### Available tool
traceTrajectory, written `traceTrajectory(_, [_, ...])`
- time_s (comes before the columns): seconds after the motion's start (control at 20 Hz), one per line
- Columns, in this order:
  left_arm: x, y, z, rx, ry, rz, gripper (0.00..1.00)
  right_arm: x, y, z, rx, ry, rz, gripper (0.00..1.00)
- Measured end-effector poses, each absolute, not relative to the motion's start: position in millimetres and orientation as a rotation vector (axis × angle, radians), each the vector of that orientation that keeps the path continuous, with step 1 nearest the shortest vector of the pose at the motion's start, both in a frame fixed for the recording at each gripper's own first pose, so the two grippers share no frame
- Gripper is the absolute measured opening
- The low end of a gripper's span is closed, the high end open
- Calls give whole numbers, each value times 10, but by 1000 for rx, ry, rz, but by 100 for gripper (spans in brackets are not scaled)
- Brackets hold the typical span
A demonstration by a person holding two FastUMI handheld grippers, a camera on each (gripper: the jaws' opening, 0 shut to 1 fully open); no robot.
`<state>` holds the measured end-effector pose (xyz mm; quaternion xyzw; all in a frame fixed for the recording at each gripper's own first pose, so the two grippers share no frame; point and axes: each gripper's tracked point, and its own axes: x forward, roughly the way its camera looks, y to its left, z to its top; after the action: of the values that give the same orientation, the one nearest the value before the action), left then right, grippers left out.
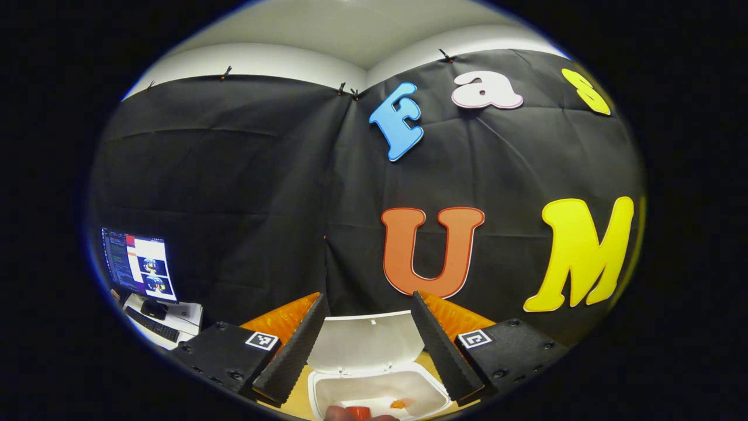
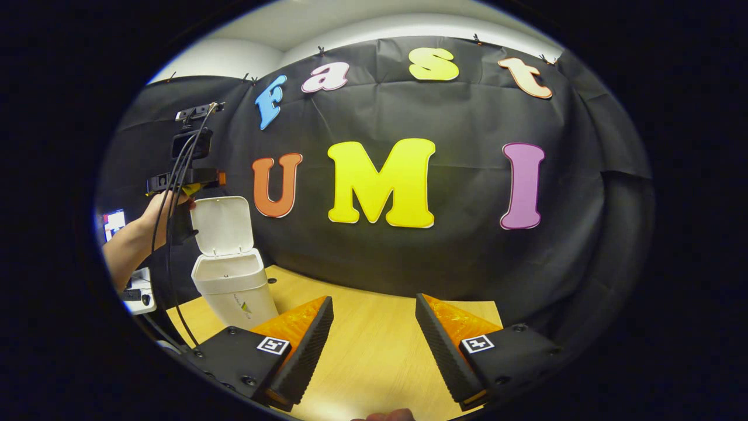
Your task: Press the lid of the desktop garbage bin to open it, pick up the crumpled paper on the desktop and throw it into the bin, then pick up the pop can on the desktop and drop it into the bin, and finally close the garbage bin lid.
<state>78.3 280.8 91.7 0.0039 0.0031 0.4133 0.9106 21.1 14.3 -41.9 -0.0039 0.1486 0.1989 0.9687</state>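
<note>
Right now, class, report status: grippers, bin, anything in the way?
Left gripper open, above the bin. Right gripper open over the bare table. Lid up, something red-orange inside. Nothing blocking.

Left gripper (image 1: 368,351): jaws spread wide, nothing between the fingers (image 1: 295,354), pointed forward and slightly down.
Left gripper seen from right gripper view (image 2: 186,181): raised high, gripped from below by a hand (image 2: 169,213).
Left forearm (image 2: 125,251): bare, angled upward to the hand.
Right gripper (image 2: 374,342): jaws wide apart, holding nothing, held low and level.
</note>
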Motion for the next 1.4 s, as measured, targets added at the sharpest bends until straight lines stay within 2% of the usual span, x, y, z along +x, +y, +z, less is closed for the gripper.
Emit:
traceTrajectory(0.05, [807, 2869, 922, 8, 7, 863, 95, 235, 142, -456, -10, 306, 401, 91])
traceTrajectory(0.5, [1184, 3241, 772, -45, 91, 921, 95, 282, 5, -688, 44, 382, 325, 91])
traceTrajectory(0.85, [1368, 3515, 417, -119, 207, 985, 96, 280, -213, -855, 84, 438, 243, 91])
traceTrajectory(1.2, [1268, 3326, 302, -122, 259, 1026, 98, 294, -237, -839, 96, 432, 246, 90])
traceTrajectory(1.4, [1131, 3038, 229, -124, 256, 1003, 98, 243, -238, -851, 98, 426, 274, 90])
